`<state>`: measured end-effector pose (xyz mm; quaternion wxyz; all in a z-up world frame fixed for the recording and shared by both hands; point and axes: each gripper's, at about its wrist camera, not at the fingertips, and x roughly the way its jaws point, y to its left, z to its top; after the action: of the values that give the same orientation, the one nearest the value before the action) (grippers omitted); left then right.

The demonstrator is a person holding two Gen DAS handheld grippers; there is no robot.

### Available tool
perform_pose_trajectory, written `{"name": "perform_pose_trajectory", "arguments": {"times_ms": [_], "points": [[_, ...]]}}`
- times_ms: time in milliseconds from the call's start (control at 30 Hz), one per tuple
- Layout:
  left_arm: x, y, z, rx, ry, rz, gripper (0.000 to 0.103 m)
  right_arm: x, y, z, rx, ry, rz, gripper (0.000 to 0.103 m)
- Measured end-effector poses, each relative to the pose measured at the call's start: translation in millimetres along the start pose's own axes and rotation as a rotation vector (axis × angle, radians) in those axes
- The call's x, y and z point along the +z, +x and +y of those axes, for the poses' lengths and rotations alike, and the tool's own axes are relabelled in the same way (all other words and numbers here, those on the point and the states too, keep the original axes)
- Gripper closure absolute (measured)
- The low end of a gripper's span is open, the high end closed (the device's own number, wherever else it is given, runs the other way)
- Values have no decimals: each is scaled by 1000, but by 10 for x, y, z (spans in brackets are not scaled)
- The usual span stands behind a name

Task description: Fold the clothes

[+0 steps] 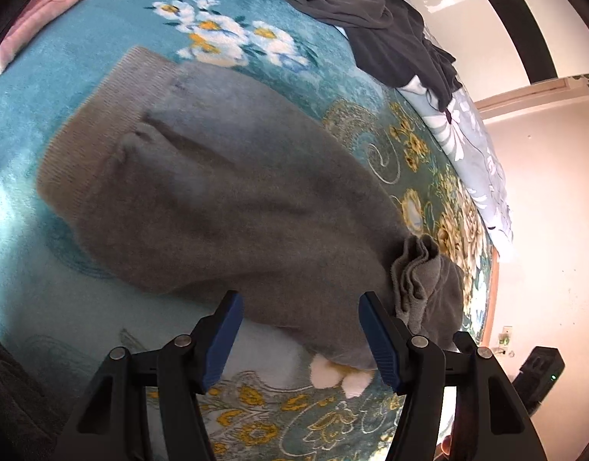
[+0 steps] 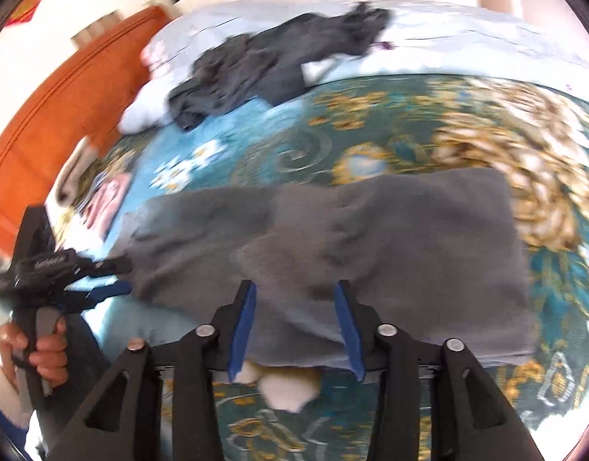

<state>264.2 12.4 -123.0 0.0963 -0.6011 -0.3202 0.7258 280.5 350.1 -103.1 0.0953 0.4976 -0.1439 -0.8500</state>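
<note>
Grey sweater (image 1: 225, 207) lies across the middle of the frame on the floral bed (image 1: 44, 123), partly folded; ribbed hem at upper left, bunched cuff at lower right. Left tool (image 1: 298, 299) spread over the near edge, pinching nothing. Right tool (image 2: 294, 288) spread over the sweater edge at lower centre, pads not pressing cloth. Step in hand, by judgement: between folds. Next move calls for both tools to pinch an edge and lay it over squarely.

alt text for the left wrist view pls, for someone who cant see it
A grey sweater with a ribbed tan hem lies spread on a teal floral blanket, seen from above the left gripper, whose blue-padded jaws stand open over its near edge. A dark crumpled garment lies at the far side, and a folded pink item at the upper left.
</note>
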Motion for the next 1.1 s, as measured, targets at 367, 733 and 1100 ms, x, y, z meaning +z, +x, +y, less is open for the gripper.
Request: {"name": "perform_pose_trajectory", "arguments": {"times_ms": [367, 733, 1100], "points": [[32, 1071, -941, -36, 44, 201, 38, -90, -141, -680, -32, 249, -33, 56], [-46, 727, -1118, -123, 177, 55, 86, 56, -379, -611, 24, 225, -113, 56], [-31, 1002, -639, -103, 60, 188, 82, -223, 155, -1045, -6, 407, 46, 53]]}}
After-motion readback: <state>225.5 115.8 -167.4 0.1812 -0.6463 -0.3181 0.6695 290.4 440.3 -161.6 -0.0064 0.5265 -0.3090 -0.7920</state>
